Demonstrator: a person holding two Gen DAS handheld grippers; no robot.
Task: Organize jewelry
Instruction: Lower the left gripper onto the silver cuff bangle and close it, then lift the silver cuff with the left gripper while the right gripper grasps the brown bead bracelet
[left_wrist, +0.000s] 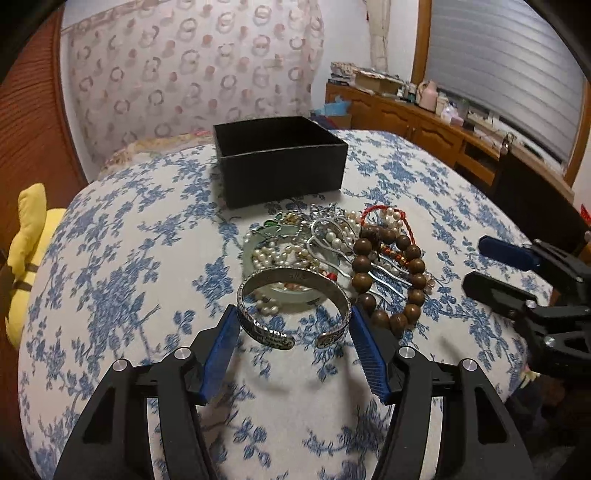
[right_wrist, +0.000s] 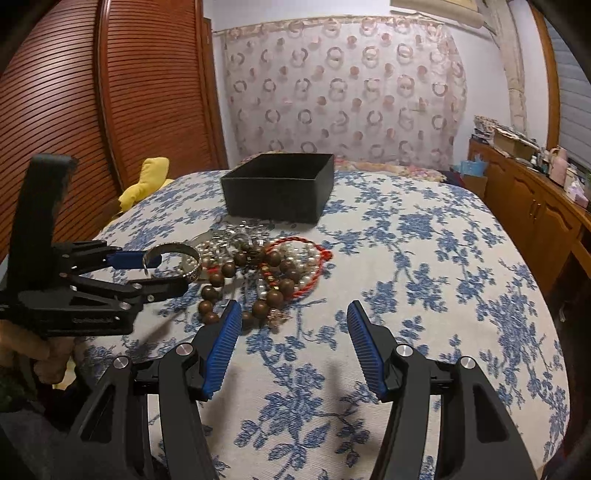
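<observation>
My left gripper (left_wrist: 293, 314) is shut on a silver cuff bangle (left_wrist: 258, 280), its blue pads against the cuff's two sides, just above the floral cloth. The cuff also shows in the right wrist view (right_wrist: 173, 249), held by the left gripper (right_wrist: 159, 267). Behind it lies a jewelry pile: a pale jade bangle (left_wrist: 295, 295), pearls (left_wrist: 266, 254), silver hair pins (left_wrist: 332, 251), a brown wooden bead bracelet (left_wrist: 391, 280) and a red cord (left_wrist: 373, 210). An open black box (left_wrist: 280, 162) stands beyond. My right gripper (right_wrist: 294, 314) is open and empty, next to the wooden beads (right_wrist: 240, 284).
A blue floral cloth (right_wrist: 424, 295) covers the rounded surface. A yellow soft toy (left_wrist: 26, 251) sits at the left edge. A wooden cabinet (left_wrist: 406, 110) with clutter runs along the right. A patterned curtain (right_wrist: 343, 85) hangs behind, with a slatted wooden door (right_wrist: 92, 110) to its left.
</observation>
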